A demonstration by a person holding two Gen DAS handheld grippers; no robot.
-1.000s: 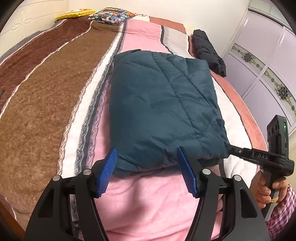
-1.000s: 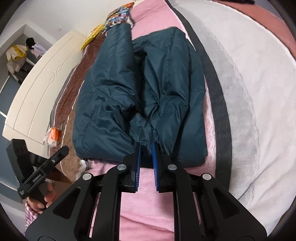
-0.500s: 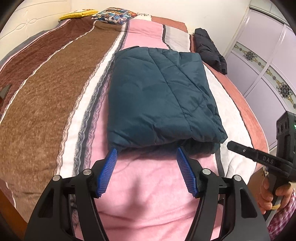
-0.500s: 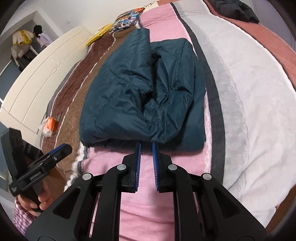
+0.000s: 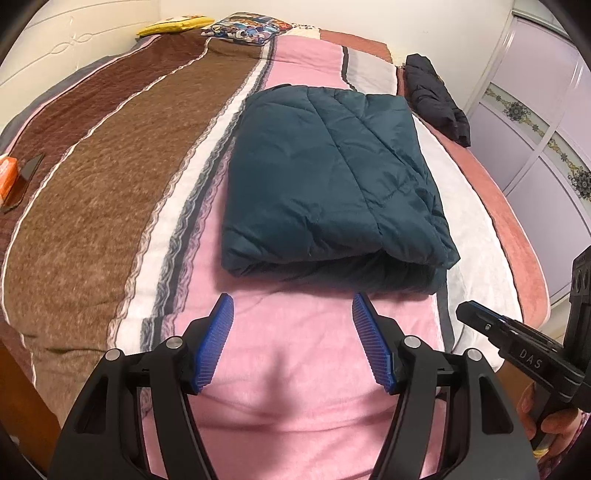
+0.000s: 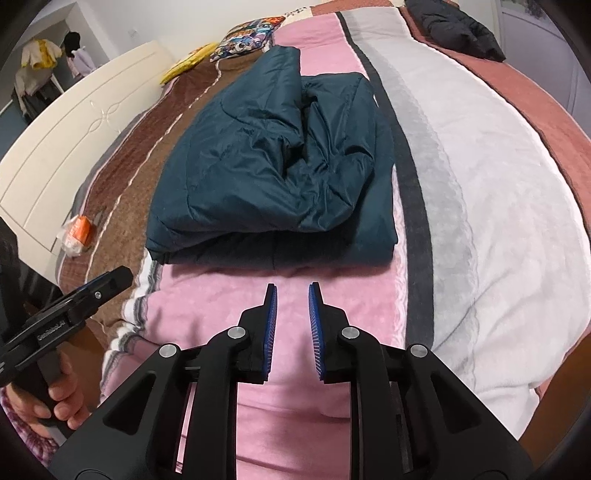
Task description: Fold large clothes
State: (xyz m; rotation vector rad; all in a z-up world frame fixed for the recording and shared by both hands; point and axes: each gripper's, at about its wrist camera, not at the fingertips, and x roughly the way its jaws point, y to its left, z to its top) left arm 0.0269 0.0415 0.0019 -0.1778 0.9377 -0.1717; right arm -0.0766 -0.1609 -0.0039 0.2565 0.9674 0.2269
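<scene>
A dark teal padded jacket (image 5: 325,177) lies folded into a thick rectangle on the pink stripe of the bed blanket (image 5: 295,369). In the right wrist view its top layer (image 6: 266,166) is rumpled and rests on a flatter layer below. My left gripper (image 5: 291,301) stands open just short of the jacket's near edge, with only pink blanket between its blue pads. My right gripper (image 6: 293,288) hovers at the same edge. Its jaws are opening, stand a narrow gap apart and have nothing between them. Each view shows the other gripper off to the side in a hand (image 5: 554,424).
A black garment (image 5: 436,96) lies at the far right of the bed. A yellow pillow (image 5: 173,26) and a patterned pillow (image 5: 247,27) sit at the far end. An orange packet (image 6: 79,229) rests on the brown stripe by the cream headboard (image 6: 74,140). Wardrobe doors (image 5: 535,110) stand right.
Both grippers have drawn back from the jacket's near edge over the pink blanket. The right jaws, nearly closed at the hem before, now stand a little wider apart.
</scene>
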